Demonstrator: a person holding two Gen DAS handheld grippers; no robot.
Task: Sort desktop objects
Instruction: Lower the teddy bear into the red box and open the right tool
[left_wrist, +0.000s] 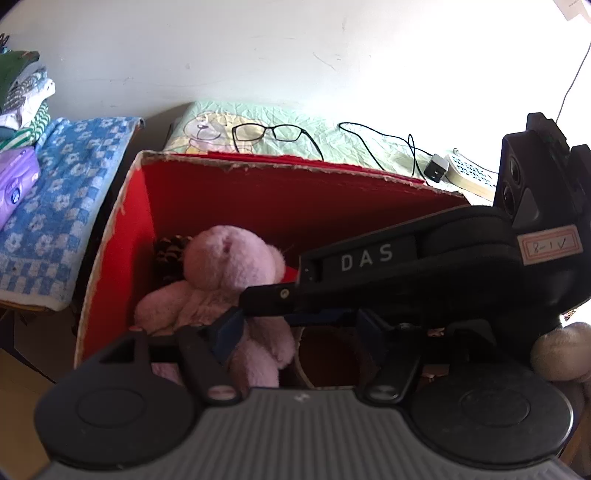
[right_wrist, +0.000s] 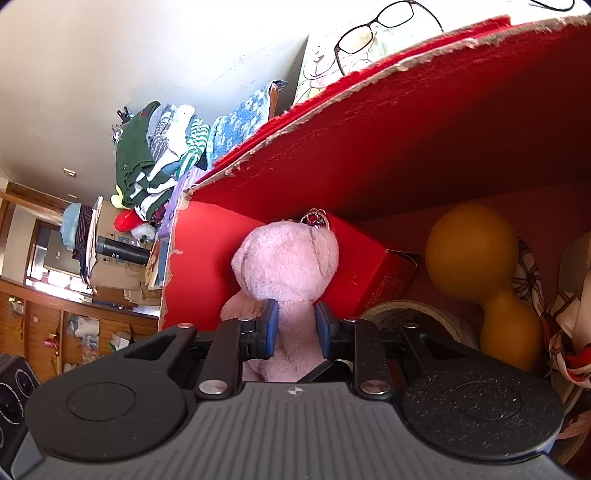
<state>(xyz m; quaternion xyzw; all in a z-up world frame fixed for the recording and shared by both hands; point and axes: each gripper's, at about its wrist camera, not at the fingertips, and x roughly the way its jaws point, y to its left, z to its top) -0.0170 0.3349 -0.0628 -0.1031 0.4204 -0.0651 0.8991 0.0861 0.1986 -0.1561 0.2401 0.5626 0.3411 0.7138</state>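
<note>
Your right gripper (right_wrist: 293, 328) has its blue fingers (right_wrist: 270, 325) pressed on the pink plush bear (right_wrist: 288, 258), low centre inside the red box (right_wrist: 443, 122). Your left gripper (left_wrist: 299, 332) is spread open with nothing gripped, partly hidden behind the right gripper's arm; glasses (left_wrist: 267, 132) lie at the upper middle.

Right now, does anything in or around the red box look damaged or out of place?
Yes. The red box has a ragged, torn top rim showing bare cardboard. Behind it, a pair of glasses lies open on a crumpled green cloth, beside a loose black cable.

Pink plush bear (right_wrist: 286, 258), red box (right_wrist: 443, 129)
</note>
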